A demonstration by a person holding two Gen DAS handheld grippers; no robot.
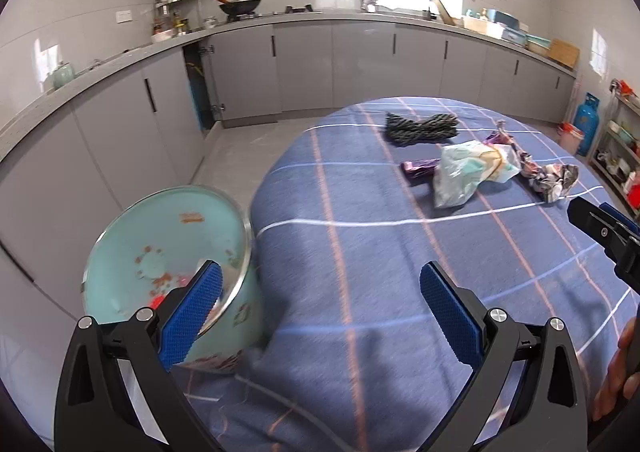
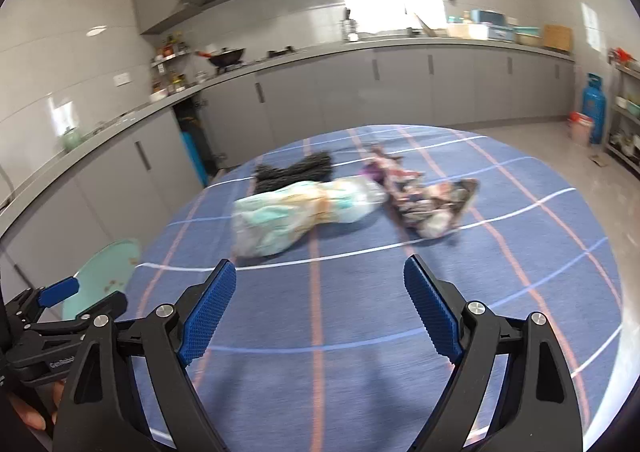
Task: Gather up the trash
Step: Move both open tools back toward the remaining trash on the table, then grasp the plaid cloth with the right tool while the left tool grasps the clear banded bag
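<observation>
A round table under a blue checked cloth (image 1: 360, 292) carries the trash at its far side. There lie a white and teal plastic bag (image 1: 468, 167) (image 2: 304, 211), a purple wrapper (image 1: 420, 167), a dark crumpled piece (image 1: 420, 127) (image 2: 296, 169) and a crumpled printed wrapper (image 1: 552, 175) (image 2: 432, 203). A teal bin (image 1: 160, 252) (image 2: 104, 276) stands on the floor against the table's left edge. My left gripper (image 1: 320, 280) hangs open over the near cloth beside the bin. My right gripper (image 2: 320, 272) is open and empty, short of the plastic bag.
Grey cabinets under a worktop (image 1: 320, 59) run along the far and left walls, one door ajar (image 1: 200, 83). A blue gas cylinder (image 2: 594, 107) and a metal shelf (image 2: 628, 115) stand at the right. A hand (image 1: 616, 372) holds the right gripper's handle.
</observation>
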